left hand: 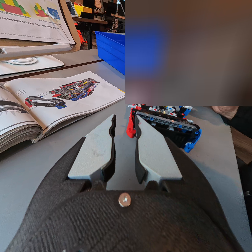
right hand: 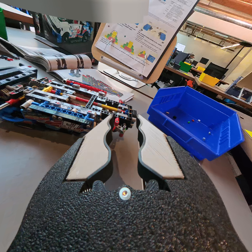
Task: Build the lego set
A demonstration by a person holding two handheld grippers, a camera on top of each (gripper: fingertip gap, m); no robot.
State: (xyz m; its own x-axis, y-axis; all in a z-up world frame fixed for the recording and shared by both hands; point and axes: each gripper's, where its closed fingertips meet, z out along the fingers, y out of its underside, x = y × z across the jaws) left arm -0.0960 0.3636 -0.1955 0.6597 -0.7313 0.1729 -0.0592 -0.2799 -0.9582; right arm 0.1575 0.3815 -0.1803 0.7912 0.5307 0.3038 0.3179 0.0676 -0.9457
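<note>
A part-built lego car chassis [right hand: 65,105] of grey, black, blue and red beams lies on the grey table. In the left wrist view its end [left hand: 167,122] shows a grey beam between a red and a blue corner piece. My left gripper [left hand: 125,120] is open and empty, its right finger right at the red corner piece [left hand: 130,125]. My right gripper [right hand: 124,118] is open and empty, its fingertips on either side of the black frame [right hand: 120,110] at the chassis end; I cannot tell whether they touch it.
An open instruction booklet [left hand: 65,98] lies left of the chassis. A blue bin [right hand: 197,122] with a few small pieces stands to the right. A stand with a printed sheet [right hand: 136,45] and the set's box [right hand: 65,31] are behind. A person's hand [left hand: 225,111] rests at the far right.
</note>
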